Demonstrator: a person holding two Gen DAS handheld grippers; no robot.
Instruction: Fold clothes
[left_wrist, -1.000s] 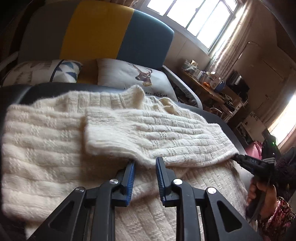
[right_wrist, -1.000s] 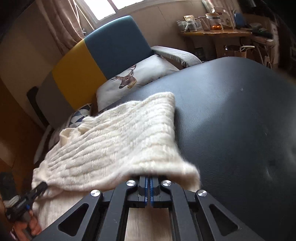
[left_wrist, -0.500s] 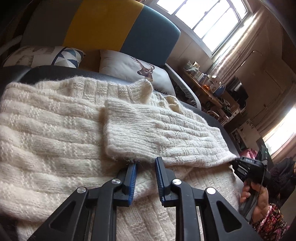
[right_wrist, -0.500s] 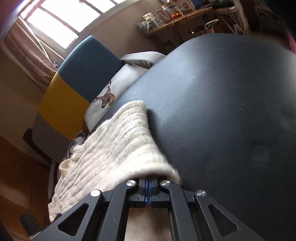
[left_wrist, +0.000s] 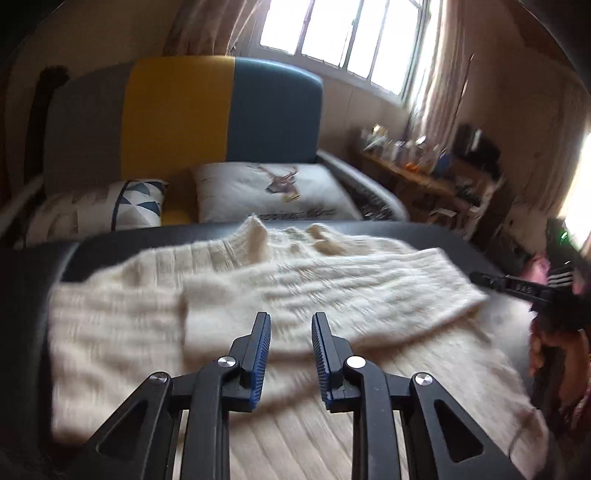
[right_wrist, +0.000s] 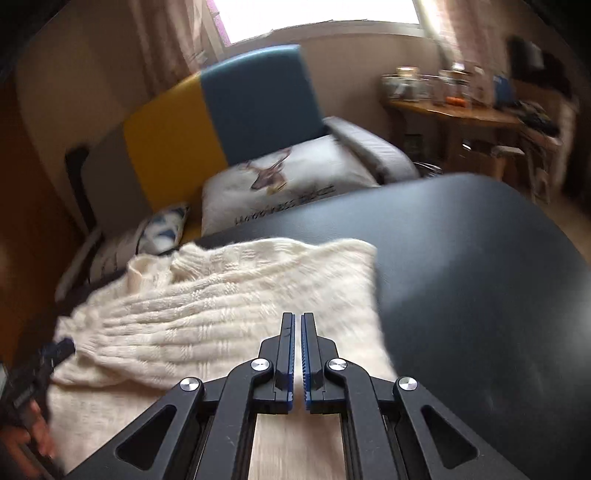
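A cream knitted sweater (left_wrist: 155, 332) lies spread on the black worktop (right_wrist: 480, 277), one sleeve (left_wrist: 332, 295) folded across its body. The left tool (left_wrist: 290, 321) hovers over it, jaws wide and empty. The right tool (right_wrist: 297, 321) looks nearly closed, apparently gripping nothing.

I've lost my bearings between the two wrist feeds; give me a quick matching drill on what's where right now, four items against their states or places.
Things:
1. left gripper
2. right gripper
3. cream sweater
4. deer cushion

States or places:
A. on the sofa seat behind the dark table
B. jaws nearly closed, nothing between them
C. spread on the dark table, one sleeve folded across it
D. jaws apart, above the folded sleeve

Pairs: 1-D, 2-B, 3-C, 4-A
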